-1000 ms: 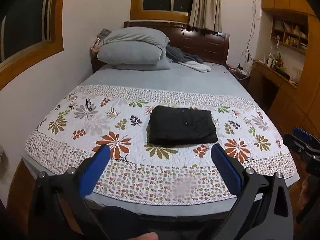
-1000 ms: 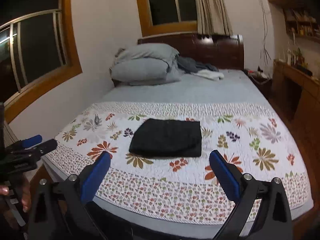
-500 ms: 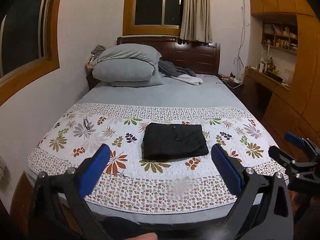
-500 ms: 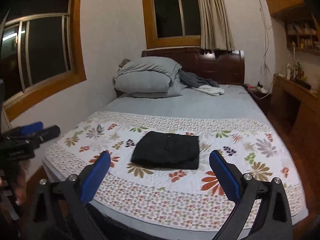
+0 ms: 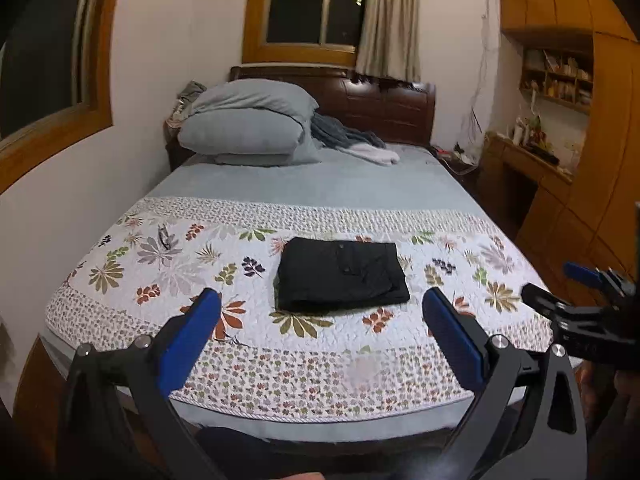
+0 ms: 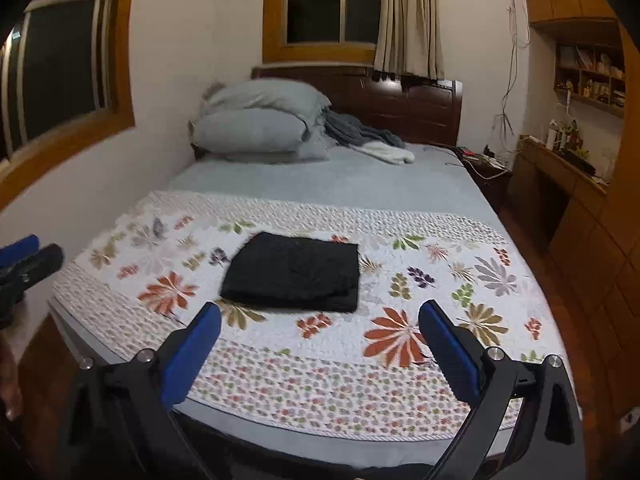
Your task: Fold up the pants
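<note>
**Holding both grippers wide apart at the foot of the bed**

Seen from its own camera, the left gripper (image 5: 318, 308) is held level above the near edge of the bed, and its two blue fingers (image 5: 188, 336) are spread wide with nothing between them. The right gripper (image 6: 318, 312) is kept in the same pose, pointing toward the headboard (image 6: 416, 108), and its blue pads are also released and empty. In the left wrist view the right gripper is seen at the right border, held beside the bed, well apart from the cloth. In the right wrist view a tip of the left gripper is seen at the left border.

The pants (image 5: 342, 274) are placed on the floral quilt (image 5: 160, 264), near the middle of its width and closer to the foot of the bed. They are black and are already folded into a compact rectangle with several layers, which are visible at the near edge. Small buttons can be noticed on the top layer. No gripper is touching them. Grey pillows (image 5: 248, 128) are stacked at the head of the bed, well apart from the pants.
</note>
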Motion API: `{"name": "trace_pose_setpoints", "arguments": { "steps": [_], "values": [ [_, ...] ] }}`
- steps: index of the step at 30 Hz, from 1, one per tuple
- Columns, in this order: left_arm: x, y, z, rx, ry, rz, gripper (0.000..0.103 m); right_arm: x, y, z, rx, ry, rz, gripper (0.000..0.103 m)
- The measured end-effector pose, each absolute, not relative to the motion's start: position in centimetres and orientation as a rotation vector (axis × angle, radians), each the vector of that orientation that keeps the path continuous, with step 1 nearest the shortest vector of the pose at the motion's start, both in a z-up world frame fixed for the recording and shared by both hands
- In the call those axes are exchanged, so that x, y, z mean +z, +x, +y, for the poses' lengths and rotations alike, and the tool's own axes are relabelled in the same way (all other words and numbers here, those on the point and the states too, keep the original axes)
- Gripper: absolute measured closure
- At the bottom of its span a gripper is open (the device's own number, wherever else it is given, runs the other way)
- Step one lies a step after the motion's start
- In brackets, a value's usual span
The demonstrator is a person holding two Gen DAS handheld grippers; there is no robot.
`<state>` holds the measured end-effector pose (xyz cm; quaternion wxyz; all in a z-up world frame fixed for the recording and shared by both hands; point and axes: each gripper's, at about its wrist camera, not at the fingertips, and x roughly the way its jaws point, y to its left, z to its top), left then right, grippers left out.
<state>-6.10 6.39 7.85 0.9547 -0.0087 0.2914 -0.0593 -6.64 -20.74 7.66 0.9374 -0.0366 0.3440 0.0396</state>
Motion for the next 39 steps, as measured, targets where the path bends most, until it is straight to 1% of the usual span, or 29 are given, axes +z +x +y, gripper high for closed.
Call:
{"name": "trace_pose_setpoints", "arguments": {
  "steps": [3, 8, 10, 18, 30, 39],
  "values": [
    [6.2, -5.0, 6.1, -0.151, 0.000, 0.649, 0.003, 6.3, -5.4, -20.3, 0.103, -0.056, 0.778, 0.003],
    [3.3, -2.7, 6.6, -0.139, -0.020, 0.746, 0.003, 5.3, -4.4, -20.0, 0.095, -0.033, 0.801, 0.003],
    [2.7, -2.2, 7.0, -0.129, -0.039, 0.757, 0.003, 5.0, -4.1, -20.0, 0.091, -0.015, 0.807, 0.003],
    [1.6, -0.6, 7.4, -0.114, -0.033, 0.773, 0.003, 4.7, -3.5, -21.1, 0.077, 0.036, 0.753, 0.003],
    [1.3, 0.5, 6.9, -0.099, -0.018, 0.822, 0.003, 4.0, -3.0, -20.4, 0.112, 0.032, 0.770, 0.003],
    [2.0, 0.0, 6.9, -0.090, -0.026, 0.794, 0.003, 3.8, -3.1, -19.9, 0.134, 0.036, 0.762, 0.003]
  ]
}}
